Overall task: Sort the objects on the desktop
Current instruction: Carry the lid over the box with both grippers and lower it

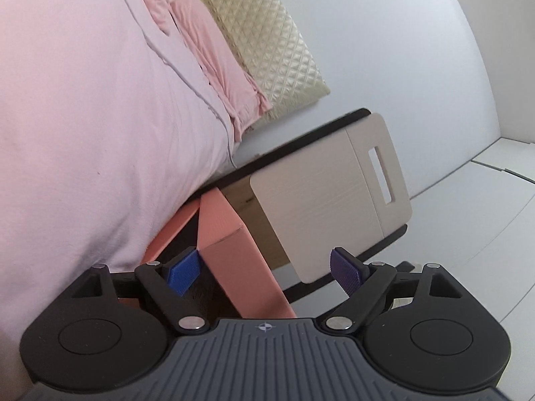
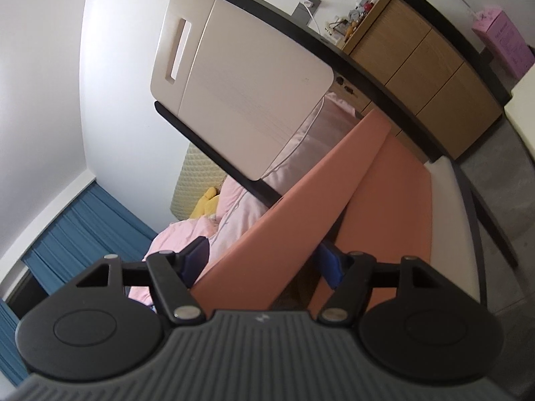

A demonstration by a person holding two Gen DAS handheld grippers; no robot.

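While both tongs are spread wide, a smooth salmon-pink rectangular box [image 1: 234, 260] is straddled by the left gripper [image 1: 264, 272] and right gripper [image 2: 264, 262].

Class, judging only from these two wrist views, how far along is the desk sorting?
Done: nothing sorted shows in either view. In hand: the salmon box sits between the open jaws of both the left gripper and right gripper. Left: closing on it and placing it; no desk items are visible.
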